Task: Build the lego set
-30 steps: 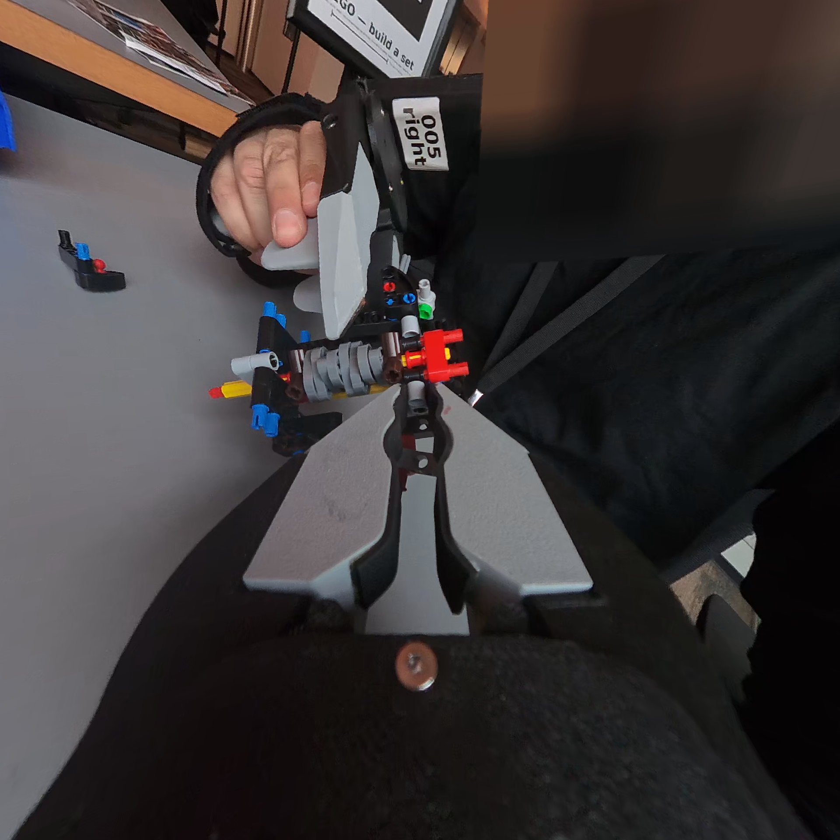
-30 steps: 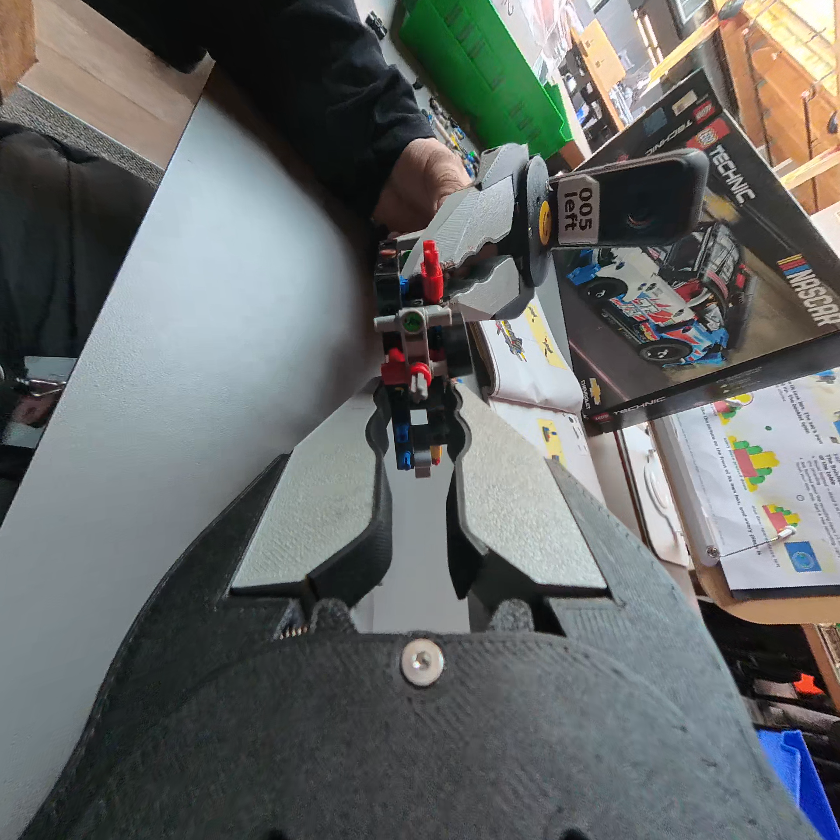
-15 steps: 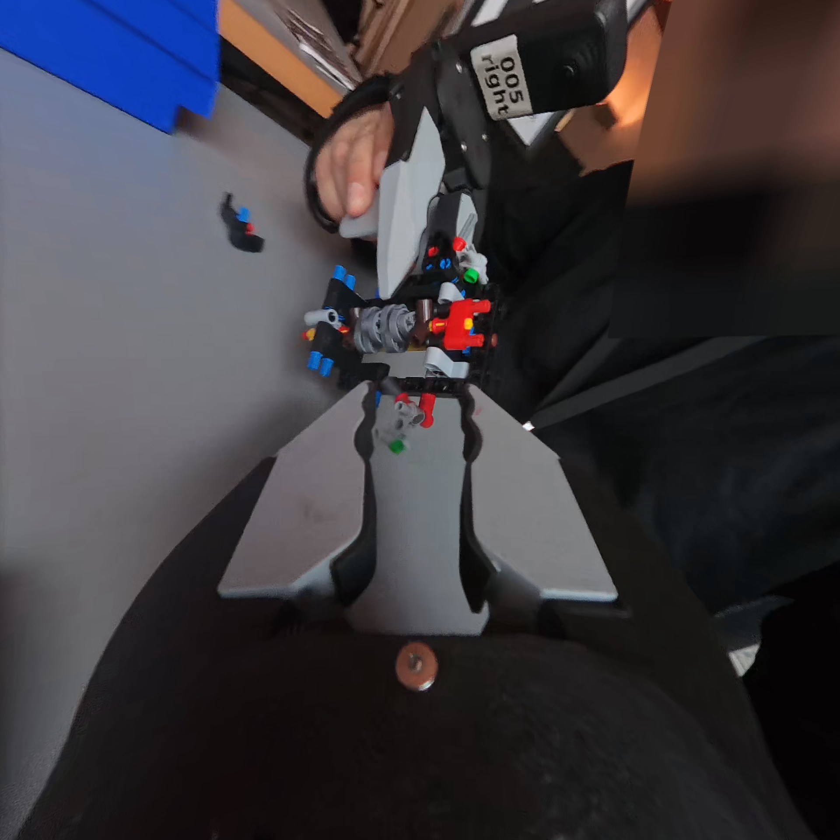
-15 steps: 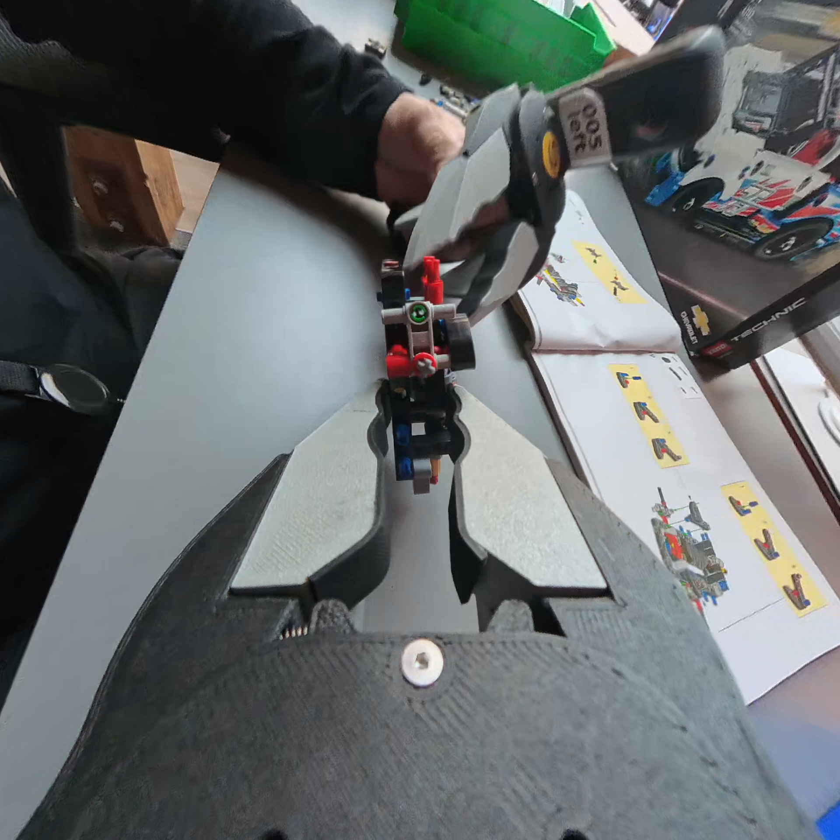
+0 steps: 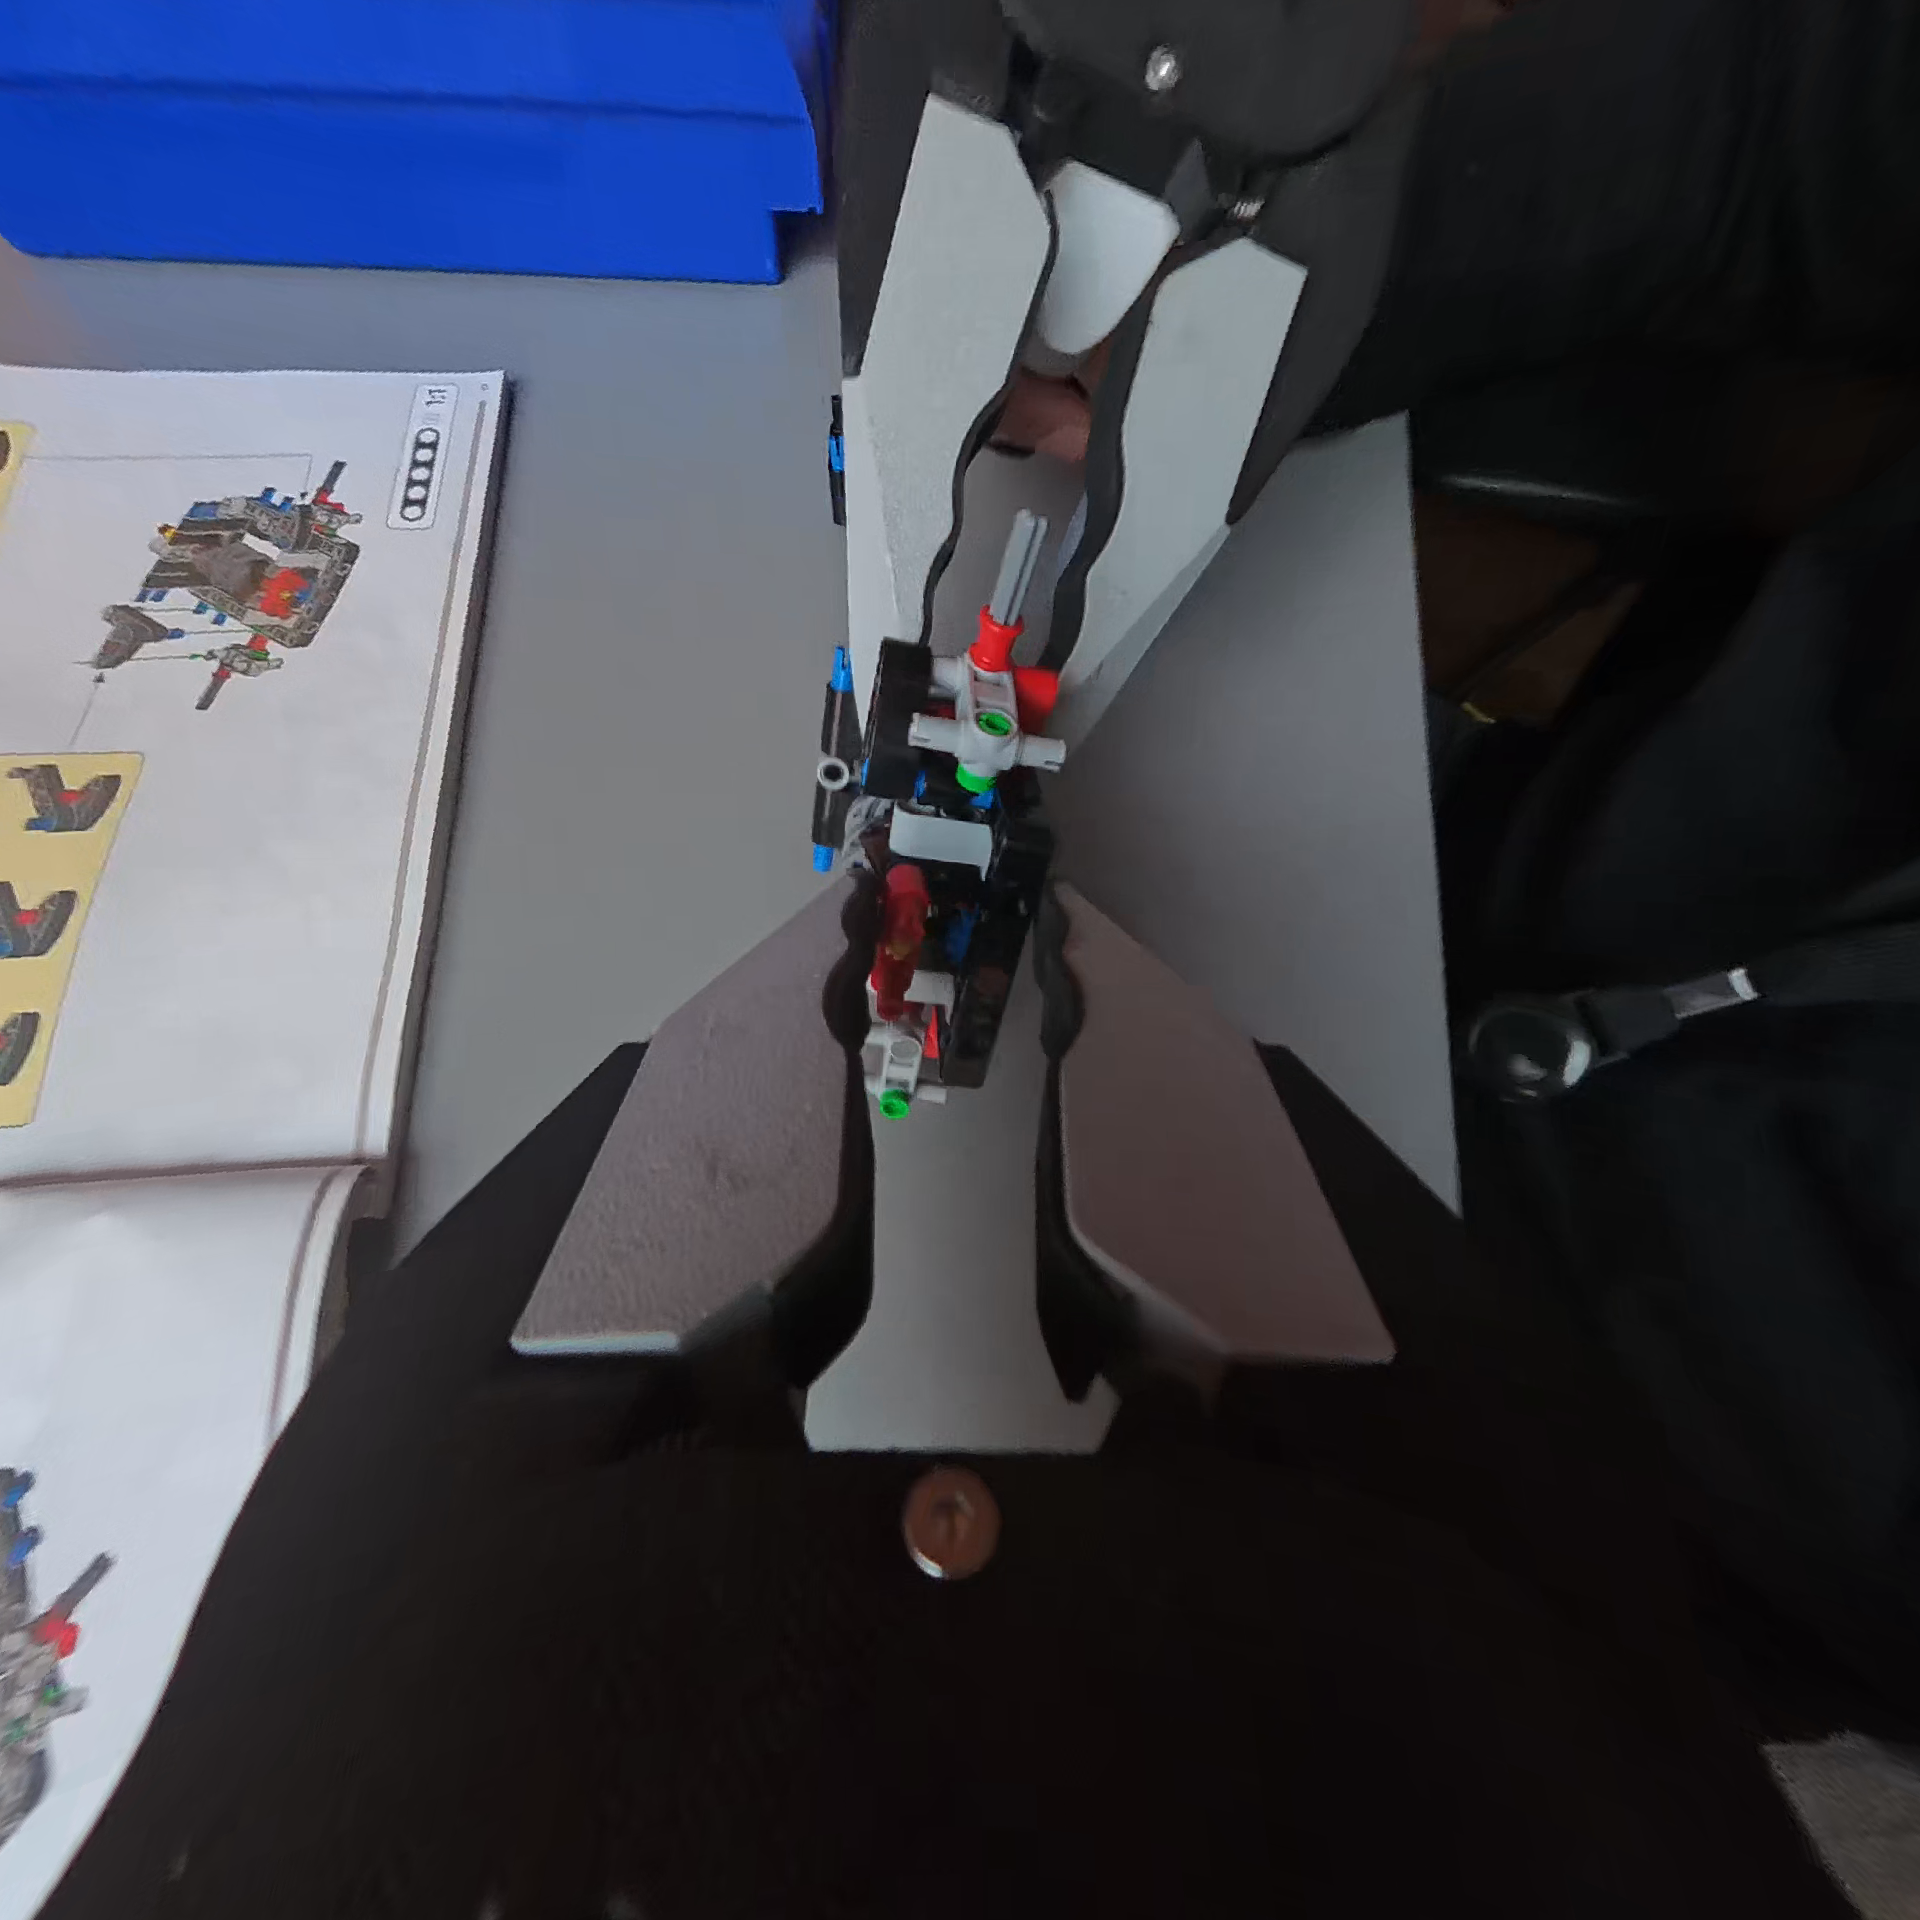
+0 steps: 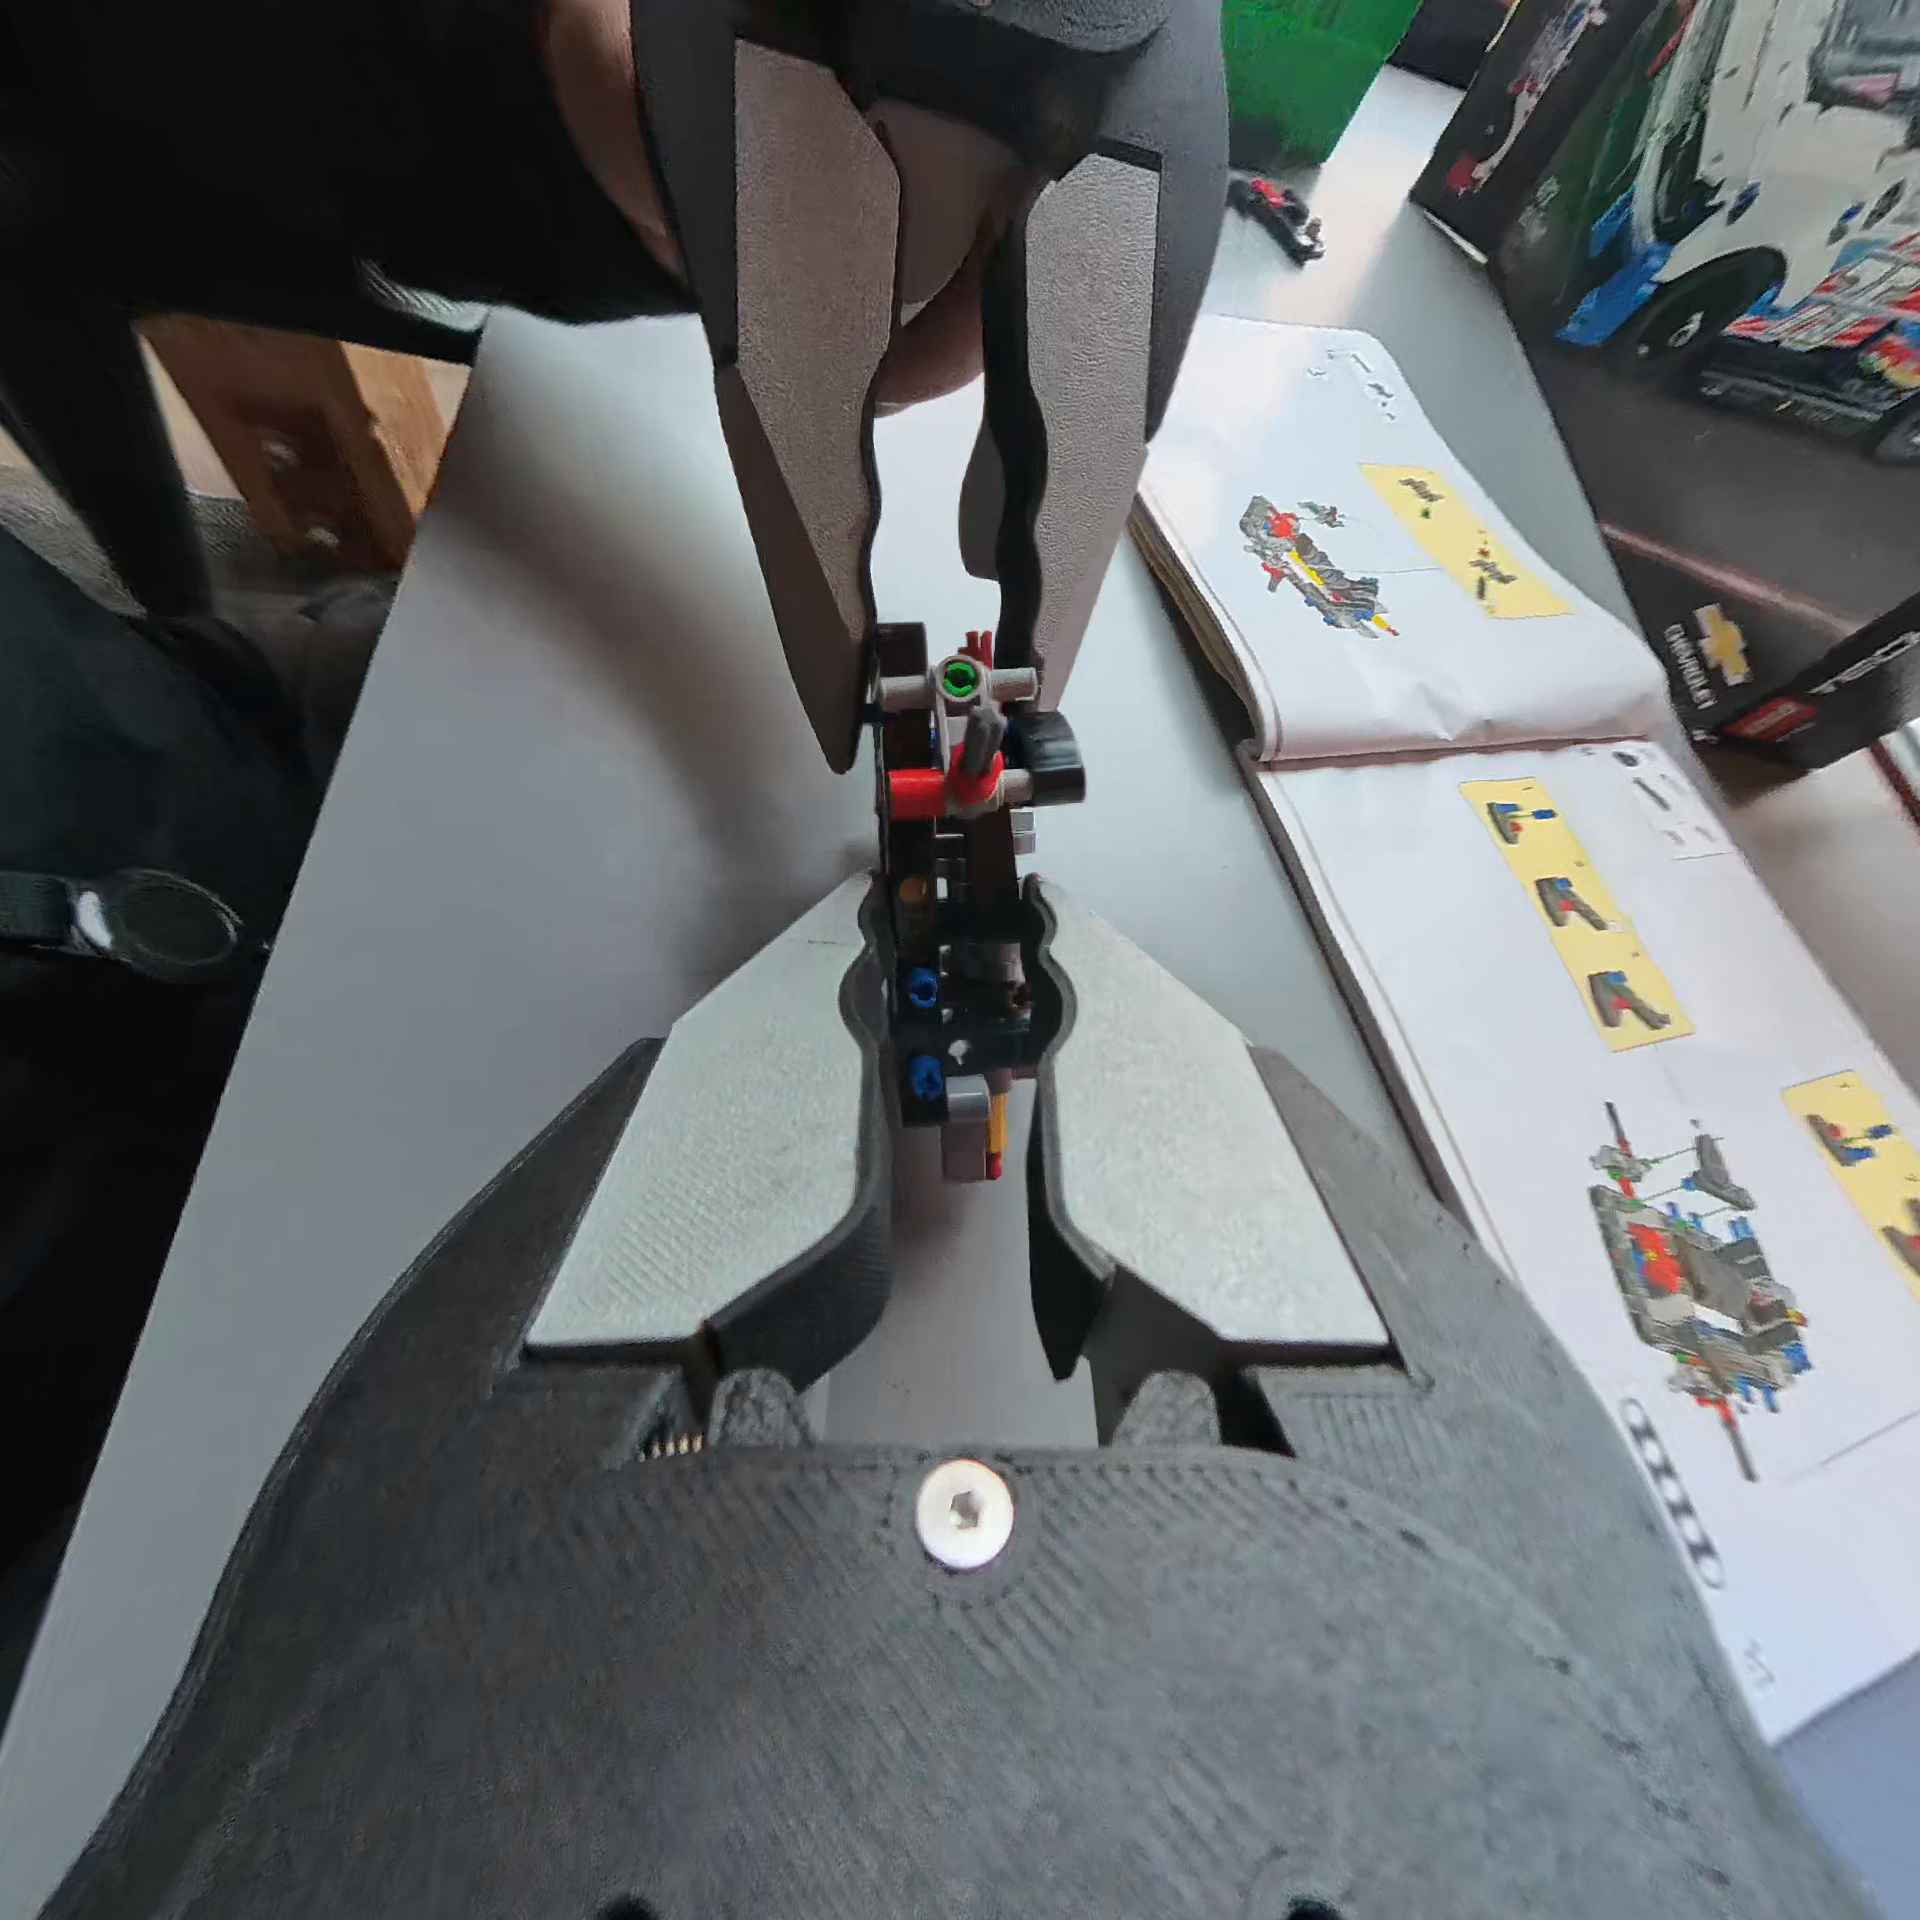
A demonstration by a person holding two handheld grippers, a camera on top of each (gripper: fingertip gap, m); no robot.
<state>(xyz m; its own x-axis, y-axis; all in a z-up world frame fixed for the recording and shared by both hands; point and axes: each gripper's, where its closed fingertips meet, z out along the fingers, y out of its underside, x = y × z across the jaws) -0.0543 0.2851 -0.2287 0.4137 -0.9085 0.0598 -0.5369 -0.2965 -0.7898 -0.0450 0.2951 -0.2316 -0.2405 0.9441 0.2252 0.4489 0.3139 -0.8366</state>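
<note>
Both grippers have swung to face each other tip to tip over the table (image 5: 644, 623), with the manual (image 5: 239, 748) now beside them. Left gripper (image 5: 945, 966) narrow, clamped on one end of the lego build (image 5: 935, 935). Right gripper (image 6: 956, 977) narrow, clamped on the build's (image 6: 961, 935) other end. Build held between them, just above the table, near the manual (image 6: 1558, 935).
</note>
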